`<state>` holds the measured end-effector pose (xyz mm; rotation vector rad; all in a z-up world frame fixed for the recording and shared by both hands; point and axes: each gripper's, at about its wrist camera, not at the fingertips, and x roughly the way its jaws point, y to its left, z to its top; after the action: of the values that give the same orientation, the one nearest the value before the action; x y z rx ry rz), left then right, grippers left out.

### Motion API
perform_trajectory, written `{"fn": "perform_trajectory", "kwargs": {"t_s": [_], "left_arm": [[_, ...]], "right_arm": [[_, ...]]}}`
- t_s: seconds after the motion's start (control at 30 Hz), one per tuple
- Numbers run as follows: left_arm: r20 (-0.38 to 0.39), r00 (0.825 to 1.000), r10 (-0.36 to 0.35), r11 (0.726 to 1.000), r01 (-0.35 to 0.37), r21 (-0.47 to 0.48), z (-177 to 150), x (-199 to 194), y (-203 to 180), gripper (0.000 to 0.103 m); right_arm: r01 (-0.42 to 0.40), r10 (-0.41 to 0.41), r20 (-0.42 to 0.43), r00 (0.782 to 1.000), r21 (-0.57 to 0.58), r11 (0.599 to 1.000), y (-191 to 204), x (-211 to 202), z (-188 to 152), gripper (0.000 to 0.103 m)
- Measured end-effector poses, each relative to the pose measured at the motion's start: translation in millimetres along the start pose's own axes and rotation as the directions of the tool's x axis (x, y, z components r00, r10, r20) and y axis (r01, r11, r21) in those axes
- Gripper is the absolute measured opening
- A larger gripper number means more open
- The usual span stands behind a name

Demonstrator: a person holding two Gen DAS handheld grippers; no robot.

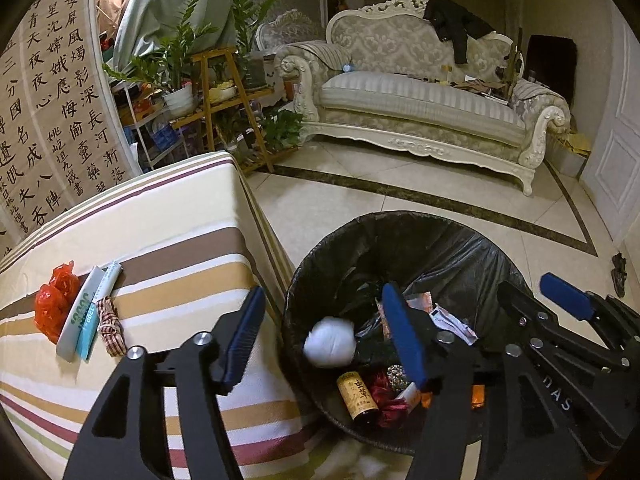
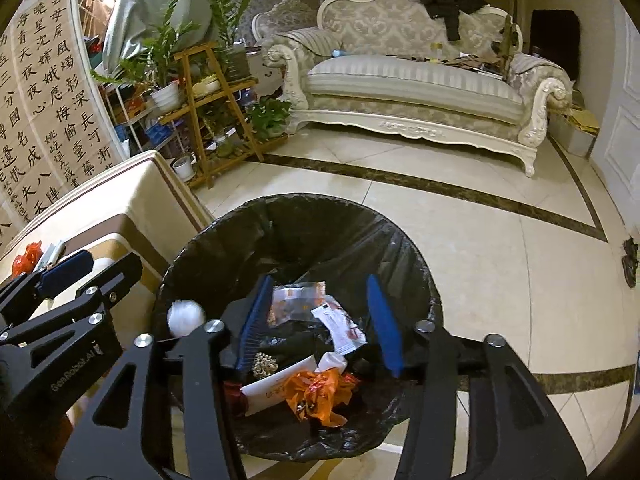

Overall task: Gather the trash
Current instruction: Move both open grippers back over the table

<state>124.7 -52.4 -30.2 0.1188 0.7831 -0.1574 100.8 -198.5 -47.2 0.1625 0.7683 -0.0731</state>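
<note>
A round bin lined with a black bag (image 1: 460, 252) (image 2: 280, 220) stands on the floor beside the striped table (image 1: 172, 216). In it lie a brown bottle (image 1: 356, 398), wrappers (image 2: 340, 324) and an orange bag (image 2: 320, 394). A white paper ball (image 1: 330, 342) (image 2: 185, 316) is over the bin's left side, blurred. My left gripper (image 1: 326, 338) is open over the bin's left edge, the ball between its fingers but not touching them. My right gripper (image 2: 322, 322) is open and empty above the bin. On the table lie a red plastic bag (image 1: 54, 300), toothpaste tubes (image 1: 86, 316) and a checked cloth strip (image 1: 112, 322).
A cream sofa (image 1: 420, 96) stands across the tiled floor (image 2: 480, 240). A wooden plant stand (image 1: 224, 100) with potted plants is behind the table, by a calligraphy panel (image 1: 52, 120). A white door (image 1: 616, 152) is at right. A small dark object (image 2: 630, 260) lies on the floor.
</note>
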Motion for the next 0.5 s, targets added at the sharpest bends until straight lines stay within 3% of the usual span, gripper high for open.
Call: {"fn": "perform_trajectory", "kwargs": {"t_s": [0.07, 0.27, 0.5], "left_arm": [[0.005, 1.000, 0.002, 1.000, -0.002, -0.006, 1, -1, 1, 0.070], [0.015, 1.000, 0.019, 1.000, -0.019, -0.011, 1, -7, 6, 0.075], [0.024, 0.999, 0.030, 0.999, -0.029, -0.031, -2, -18, 15, 0.076]], "right_arm": [[0.006, -0.006, 0.006, 1.000, 0.005, 1.000, -1, -2, -1, 0.062], [0.026, -0.027, 0.022, 0.999, 0.026, 0.999, -7, -7, -1, 0.075], [0.045, -0.045, 0.038, 0.998, 0.014, 0.999, -2, -15, -2, 0.083]]}}
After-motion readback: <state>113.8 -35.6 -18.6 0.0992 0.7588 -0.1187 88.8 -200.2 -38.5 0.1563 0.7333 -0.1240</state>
